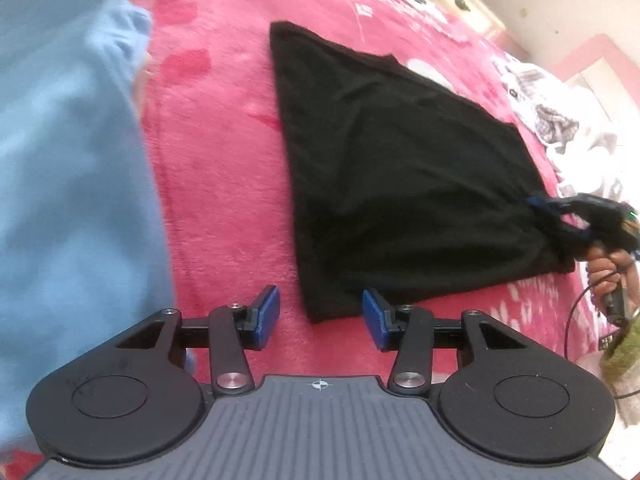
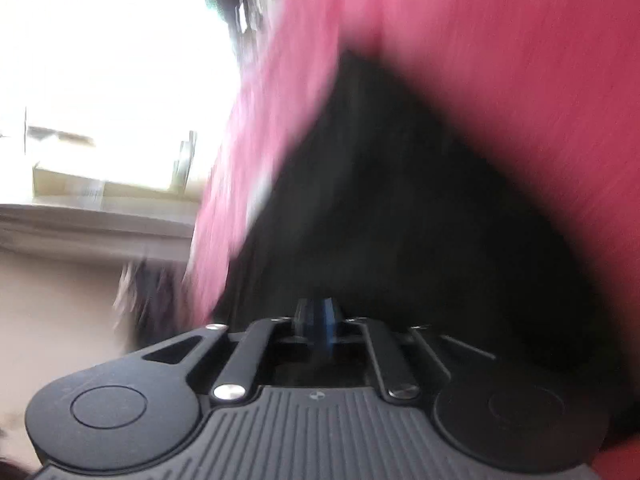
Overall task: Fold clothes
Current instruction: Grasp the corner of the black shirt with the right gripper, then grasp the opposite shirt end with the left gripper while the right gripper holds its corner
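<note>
Pink plush bedding (image 1: pixel 224 168) is seen to fill most of the left wrist view, patterned with darker red marks and, farther off, white motifs. On it a black garment (image 1: pixel 400 184) is laid out flat, roughly triangular, with one corner pointing away and its near edge lying just ahead of the left gripper (image 1: pixel 320 318). The garment's right corner is bunched and drawn toward the right gripper (image 1: pixel 560 220), whose blue pads appear pinched together on the cloth; that gripper is cut off by the picture's edge, and only part of the person's hand (image 1: pixel 612 268) gripping its handle is shown, with a thin cable looping below.

Much of the left side is blocked by a light blue sleeve (image 1: pixel 68 184), blurred and close to the lens, so the bedding behind it is hidden. A cream cabinet (image 1: pixel 464 4) is visible beyond the bed against a pale wall, and crumpled grey-and-white fabric (image 1: pixel 552 120) is piled at the bed's right edge; its details cannot be made out.

The left gripper's jaws are held wide apart, with nothing between the blue pads (image 1: pixel 268 316); the garment's near corner lies just ahead of the gap.

The right wrist view is heavily smeared by motion. Black cloth (image 2: pixel 400 208) is seen rising ahead of the gripper (image 2: pixel 318 320) against pink bedding (image 2: pixel 500 60), and the blue pads are pressed together on it. An overexposed window area (image 2: pixel 112 72) and a pale ledge are barely readable at left.
</note>
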The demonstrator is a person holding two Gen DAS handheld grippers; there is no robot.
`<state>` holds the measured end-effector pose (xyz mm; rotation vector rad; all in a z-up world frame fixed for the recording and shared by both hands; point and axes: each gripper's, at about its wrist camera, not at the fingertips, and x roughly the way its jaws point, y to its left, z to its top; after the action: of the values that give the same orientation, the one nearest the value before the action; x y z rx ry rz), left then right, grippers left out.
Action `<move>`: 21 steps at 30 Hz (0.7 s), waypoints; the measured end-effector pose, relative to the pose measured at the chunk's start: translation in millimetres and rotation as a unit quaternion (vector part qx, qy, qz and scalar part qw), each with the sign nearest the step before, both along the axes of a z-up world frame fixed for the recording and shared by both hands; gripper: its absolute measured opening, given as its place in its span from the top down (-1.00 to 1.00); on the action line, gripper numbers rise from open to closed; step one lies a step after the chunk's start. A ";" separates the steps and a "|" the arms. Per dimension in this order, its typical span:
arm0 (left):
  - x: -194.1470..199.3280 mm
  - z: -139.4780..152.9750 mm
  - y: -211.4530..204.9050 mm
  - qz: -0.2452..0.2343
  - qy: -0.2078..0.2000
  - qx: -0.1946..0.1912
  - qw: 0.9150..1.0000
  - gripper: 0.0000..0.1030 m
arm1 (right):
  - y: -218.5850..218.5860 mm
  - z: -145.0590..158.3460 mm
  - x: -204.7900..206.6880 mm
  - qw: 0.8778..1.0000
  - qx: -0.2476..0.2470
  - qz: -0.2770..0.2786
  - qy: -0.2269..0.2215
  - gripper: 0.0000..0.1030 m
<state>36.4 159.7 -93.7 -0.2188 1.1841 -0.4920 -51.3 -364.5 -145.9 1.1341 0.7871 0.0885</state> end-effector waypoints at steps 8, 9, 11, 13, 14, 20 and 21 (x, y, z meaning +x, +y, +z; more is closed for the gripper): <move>16.3 29.8 19.2 0.089 -0.013 -0.052 0.995 0.10 | 205.0 78.3 7.2 0.893 -0.276 0.322 -0.151 0.40; 19.5 30.9 22.4 0.102 -0.009 -0.065 0.993 0.10 | 243.7 76.6 10.8 0.862 -0.305 0.366 -0.173 0.40; 25.5 32.5 28.3 0.121 -0.001 -0.086 0.989 0.10 | 312.0 65.4 7.2 0.806 -0.346 0.431 -0.213 0.41; 30.8 33.7 33.5 0.134 0.004 -0.096 0.986 0.10 | 337.9 59.4 -2.6 0.761 -0.379 0.465 -0.248 0.42; 33.4 33.9 35.4 0.138 0.006 -0.099 0.985 0.09 | 351.2 55.7 -5.1 0.737 -0.399 0.477 -0.264 0.42; 49.4 29.7 36.7 0.147 0.015 -0.105 0.983 0.06 | 394.0 24.9 -2.9 0.643 -0.480 0.524 -0.286 -0.02; 52.0 27.3 35.4 0.149 0.018 -0.105 0.983 0.06 | 394.8 24.3 1.5 0.657 -0.472 0.516 -0.282 -0.02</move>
<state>88.5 195.1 -66.4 -0.5798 1.1116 -0.3496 -49.8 30.3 -121.6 -0.4642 0.6585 0.8486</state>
